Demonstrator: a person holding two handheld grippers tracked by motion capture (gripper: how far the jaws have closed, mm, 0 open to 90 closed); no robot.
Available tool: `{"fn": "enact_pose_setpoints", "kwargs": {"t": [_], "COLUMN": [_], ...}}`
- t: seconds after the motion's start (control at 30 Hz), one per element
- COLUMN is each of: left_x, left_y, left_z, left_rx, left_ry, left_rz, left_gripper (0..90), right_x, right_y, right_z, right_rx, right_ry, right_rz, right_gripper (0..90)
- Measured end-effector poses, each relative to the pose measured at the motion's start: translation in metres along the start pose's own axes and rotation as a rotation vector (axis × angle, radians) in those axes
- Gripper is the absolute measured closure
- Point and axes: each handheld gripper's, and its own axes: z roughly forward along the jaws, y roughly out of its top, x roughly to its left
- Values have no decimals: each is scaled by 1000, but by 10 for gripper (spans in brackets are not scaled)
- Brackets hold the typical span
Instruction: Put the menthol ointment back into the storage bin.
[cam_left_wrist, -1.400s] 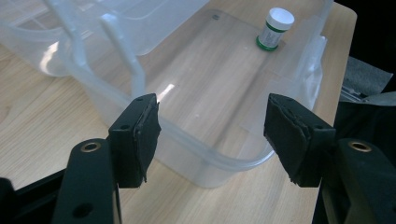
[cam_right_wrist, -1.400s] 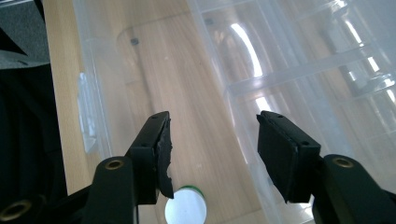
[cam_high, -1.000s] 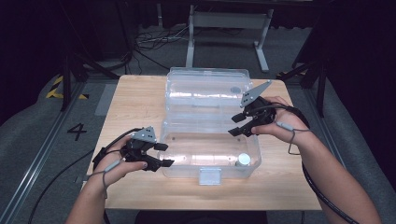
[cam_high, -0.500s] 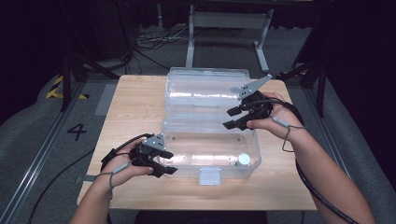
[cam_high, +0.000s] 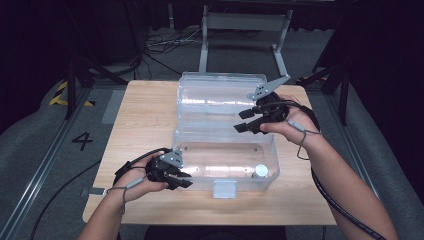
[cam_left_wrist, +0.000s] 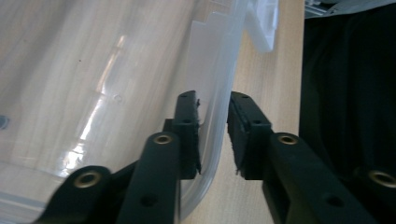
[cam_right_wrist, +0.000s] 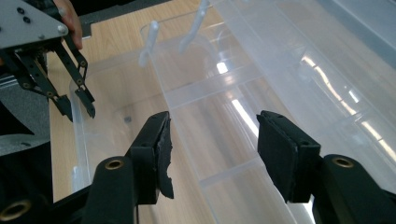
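- I'm working at a light wooden table (cam_high: 140, 125) in a dark room; grey floor around it, a metal stand (cam_high: 240, 30) behind, cables on the floor, and black-and-yellow tape (cam_high: 62, 92) off to the left.
- The one bit of writing I can read is a "4" (cam_high: 82, 141) marked on the floor left of the table.
- A clear plastic box (cam_high: 225, 155) sits mid-table, its lid (cam_high: 220, 97) swung open and lying back toward the far edge.
- A small white-capped thing (cam_high: 260, 171) rests inside the box, at its near right corner; I can't make out what it is.
- A latch tab (cam_high: 224, 188) hangs at the middle of the near wall.
- My left gripper (cam_high: 182, 180) is at the near left corner of the box. In the left gripper view its jaws straddle the box's wall; they have just been closing, the inner pad now against the plastic, the outer one a sliver off.
- My right gripper (cam_high: 242, 121) hovers over the lid's right side, jaws spread wide, nothing between them, clear of the plastic.
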Motion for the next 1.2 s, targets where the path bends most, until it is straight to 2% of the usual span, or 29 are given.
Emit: {"fn": "enact_pose_setpoints", "kwargs": {"t": [0.23,0.37,0.47,0.57,0.67,0.8,0.9,1.0,1.17,1.2], "left_x": [0,0,1,1,1,1,1,1,1,1], "left_y": [0,0,-1,-1,-1,-1,-1,-1,-1,-1], "left_z": [0,1,1,1,1,1,1,1,1,1], "left_rx": [0,-6,-9,-14,-13,-14,-13,-14,-13,-13], "left_ry": [-2,-5,-10,-14,-14,-16,-19,-18,-18,-18], "left_rz": [-15,-28,-24,-25,-29,-33,-40,-45,-48,-48], "left_gripper": [783,782,783,782,781,780,779,778,777,777], "right_x": [-4,-11,-16,-21,-25,-24,-25,-30,-32,-32], "right_y": [10,14,14,14,14,19,21,20,16,15], "right_z": [2,7,11,14,15,12,14,20,29,30], "right_rx": [-39,-36,-43,-47,-69,-100,-82,-53,-10,-1], "right_ry": [-35,-60,-56,-77,-54,-86,-107,-115,-137,-144], "right_rz": [1,10,22,30,48,33,26,40,79,74], "right_gripper": [484,492,510,544,557,547,543,548,616,625]}}
